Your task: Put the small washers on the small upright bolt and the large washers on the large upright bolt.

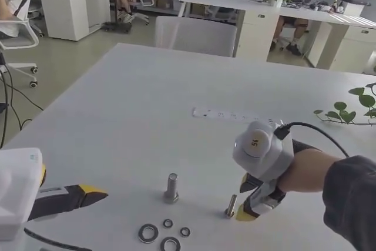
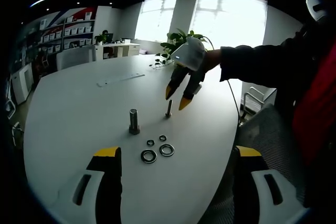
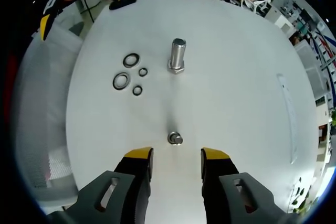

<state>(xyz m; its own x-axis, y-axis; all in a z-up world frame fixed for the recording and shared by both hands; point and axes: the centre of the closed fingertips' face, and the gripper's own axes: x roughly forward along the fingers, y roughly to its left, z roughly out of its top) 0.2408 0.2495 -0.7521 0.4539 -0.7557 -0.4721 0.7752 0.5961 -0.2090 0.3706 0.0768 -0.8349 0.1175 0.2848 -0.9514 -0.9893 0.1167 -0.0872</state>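
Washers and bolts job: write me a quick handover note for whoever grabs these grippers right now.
Left gripper: open, empty, back from the work.
Right gripper: open, empty, tips close by the small upright steel bolt.
Large upright steel hex bolt stands apart from it; both bolts are bare.
Two large steel ring washers and two small steel ring washers lie flat and loose on the white table near the large bolt.
Done: nothing placed. Left: all four washers.

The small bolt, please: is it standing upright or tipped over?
Upright: the small bolt stands on its head, and the right gripper view looks down on its tip.
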